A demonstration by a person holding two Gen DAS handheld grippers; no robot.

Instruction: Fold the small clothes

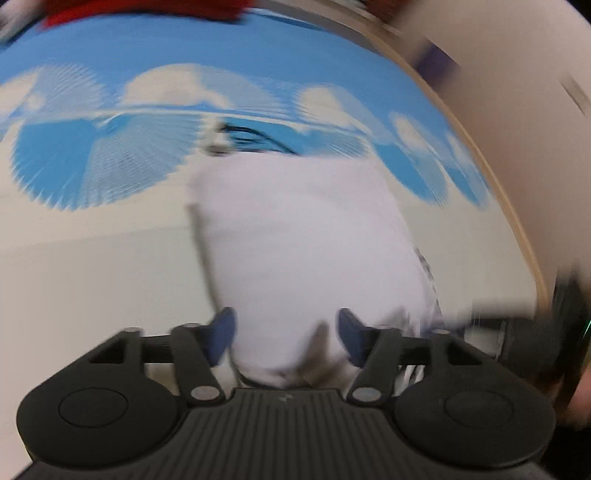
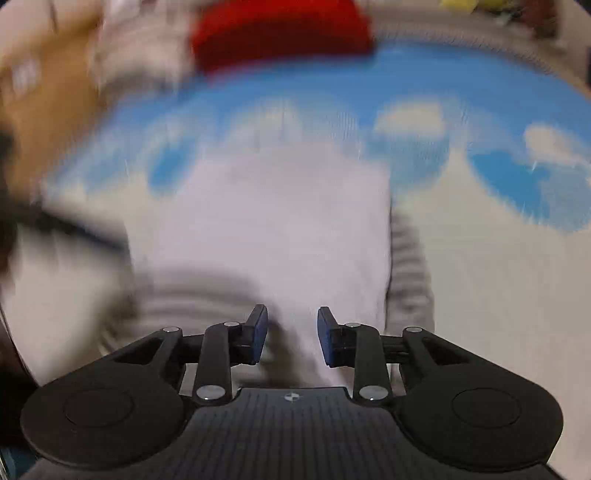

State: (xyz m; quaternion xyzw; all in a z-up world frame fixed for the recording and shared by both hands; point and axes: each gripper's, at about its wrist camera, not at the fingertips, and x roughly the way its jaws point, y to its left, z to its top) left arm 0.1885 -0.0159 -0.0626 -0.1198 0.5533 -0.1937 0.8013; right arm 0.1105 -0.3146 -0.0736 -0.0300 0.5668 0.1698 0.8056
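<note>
The white garment point(image 1: 295, 236) lies in the middle of the left wrist view, on a cloth point(image 1: 221, 48) printed with blue sky and white clouds. It looks like a folded piece with a straight upper edge, and its near end narrows toward the bottom of the frame, where it passes between the blue pads point(image 1: 221, 332) of the left gripper point(image 1: 286, 334). These pads stand wide apart, with the fabric in the gap; I cannot tell whether they touch it, because the picture is blurred.

In the right wrist view the same garment point(image 2: 273, 221) fills the centre, and a part with grey stripes point(image 2: 408, 273) shows along its right side and at the lower left (it seems to be under the white layer, though the blur hides the detail). The right gripper point(image 2: 292, 334) is at the bottom centre, its pads point(image 2: 260, 332) parted by a moderate gap, and the white fabric runs down between them. Here also a firm hold is not visible.

A red cloth point(image 2: 280, 33) lies at the top centre of the right view, at the far edge of the sky cloth point(image 2: 406, 74); it shows also at the upper left of the left view point(image 1: 140, 11). A pale wooden rim point(image 1: 517, 221) curves down the right side of the left view.
</note>
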